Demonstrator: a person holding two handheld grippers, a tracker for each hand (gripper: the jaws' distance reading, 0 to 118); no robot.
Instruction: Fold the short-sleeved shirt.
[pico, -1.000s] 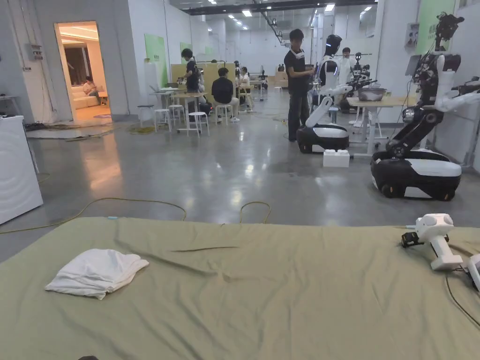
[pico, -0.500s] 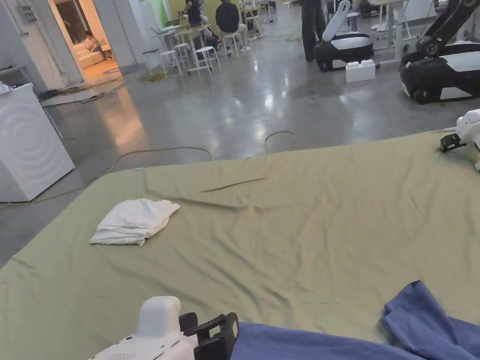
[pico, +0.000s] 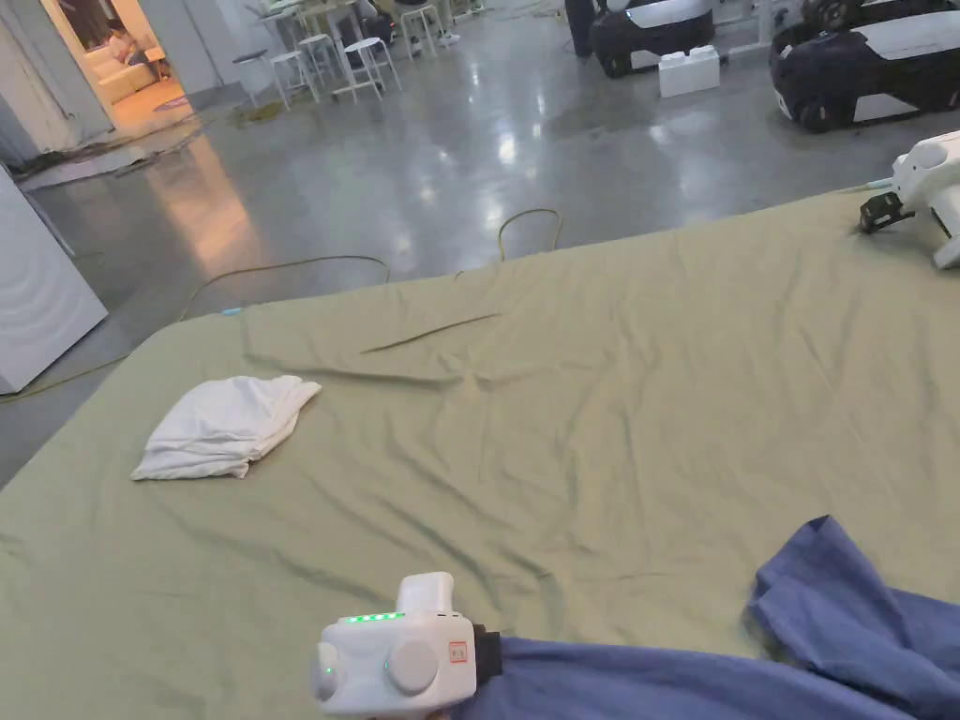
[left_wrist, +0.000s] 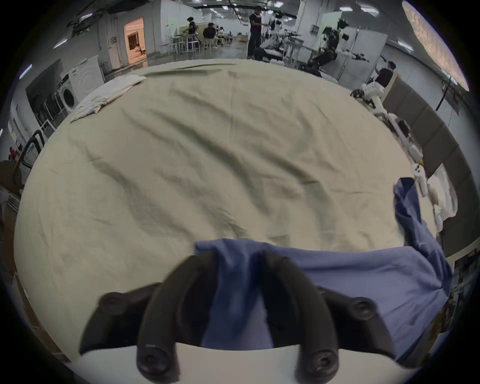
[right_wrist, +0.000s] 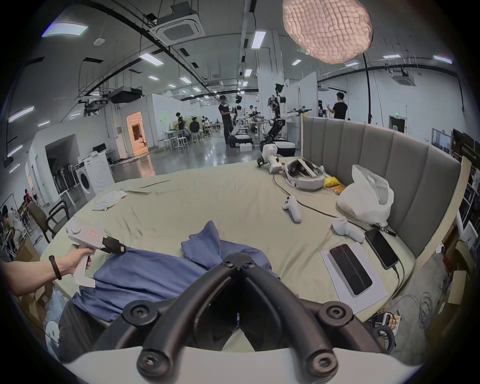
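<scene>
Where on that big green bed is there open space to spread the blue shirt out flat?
The widest bare patch is the middle of the green sheet, between the white cloth at the far left and the blue shirt at the near edge. By the headboard it is crowded: a headset, controllers, a plastic bag, phones and cables.

Both claws (left_wrist: 240, 262) (right_wrist: 237, 261) clamped tight

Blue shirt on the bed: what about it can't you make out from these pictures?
- Blue shirt: head view's bottom edge cuts off its near part.
- Left gripper: its jaws cover the pinched cloth, left gripper view.
- Right gripper: its jaws hide the cloth behind them, right gripper view.
</scene>
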